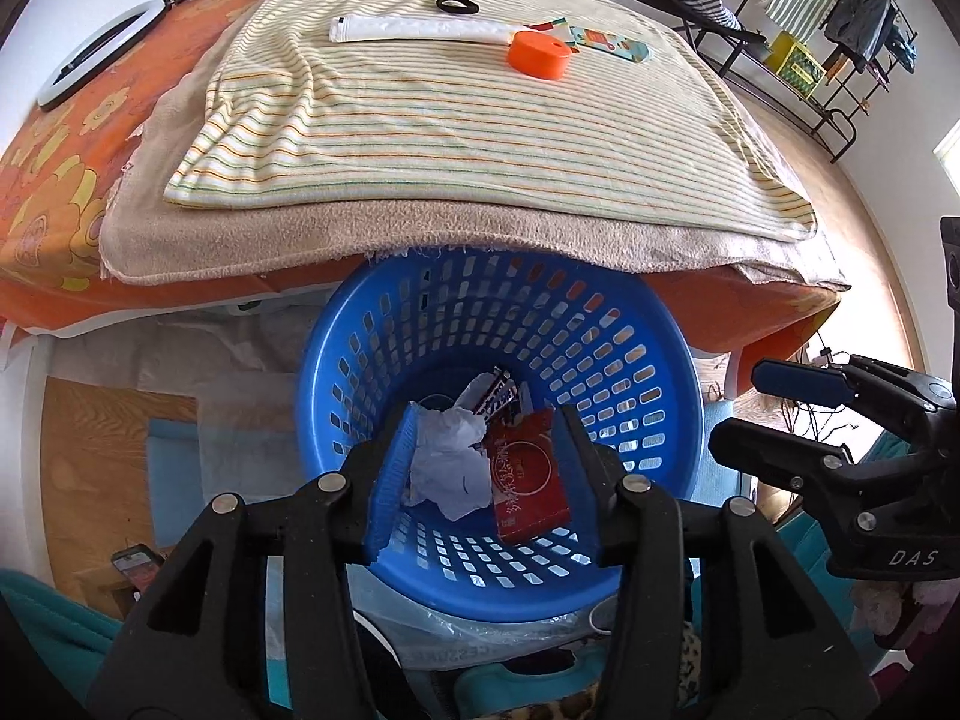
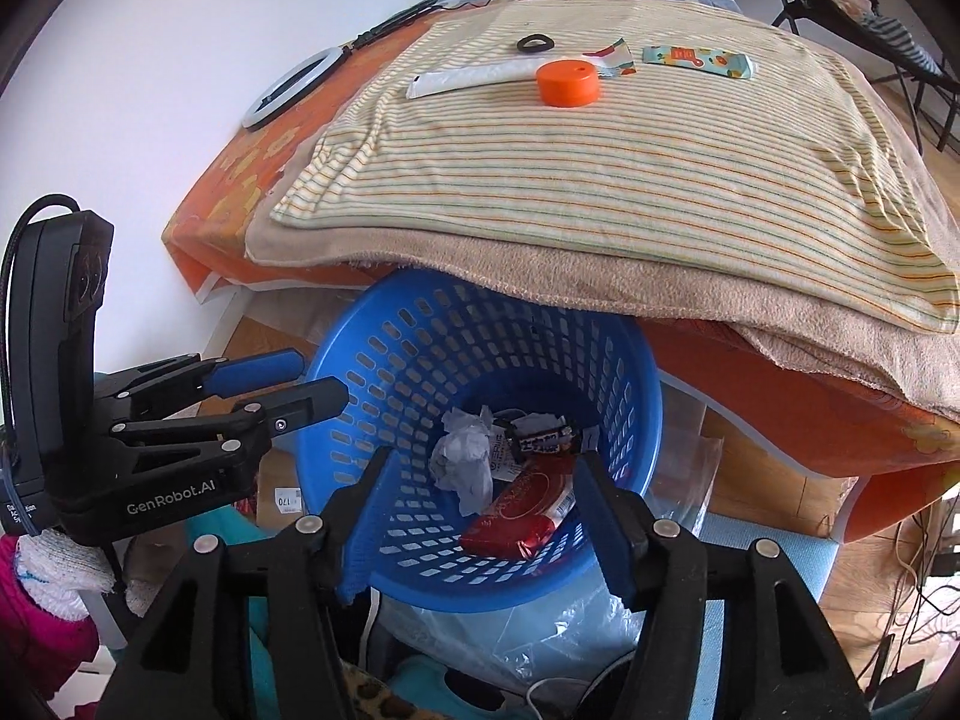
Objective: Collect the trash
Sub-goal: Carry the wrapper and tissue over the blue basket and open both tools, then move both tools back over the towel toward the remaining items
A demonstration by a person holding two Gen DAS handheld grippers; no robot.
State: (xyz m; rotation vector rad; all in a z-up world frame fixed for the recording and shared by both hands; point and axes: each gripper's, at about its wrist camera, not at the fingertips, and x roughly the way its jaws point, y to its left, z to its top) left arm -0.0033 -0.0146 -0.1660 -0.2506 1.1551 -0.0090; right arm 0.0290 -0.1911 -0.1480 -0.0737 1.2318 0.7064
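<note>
With both the left tongs (image 1: 480,468) and right tongs (image 2: 486,510) apart and empty above the blue basket (image 1: 648,354), where crumpled paper (image 1: 450,462) and a red packet (image 1: 528,480) lie, go next for the wrappers (image 2: 696,60) on the bed (image 2: 600,180), lifting clear of the rim first.

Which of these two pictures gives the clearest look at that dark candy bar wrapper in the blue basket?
The right wrist view: the dark wrapper lies lengthwise, mostly uncovered. In the left wrist view it peeks out behind crumpled paper.
</note>
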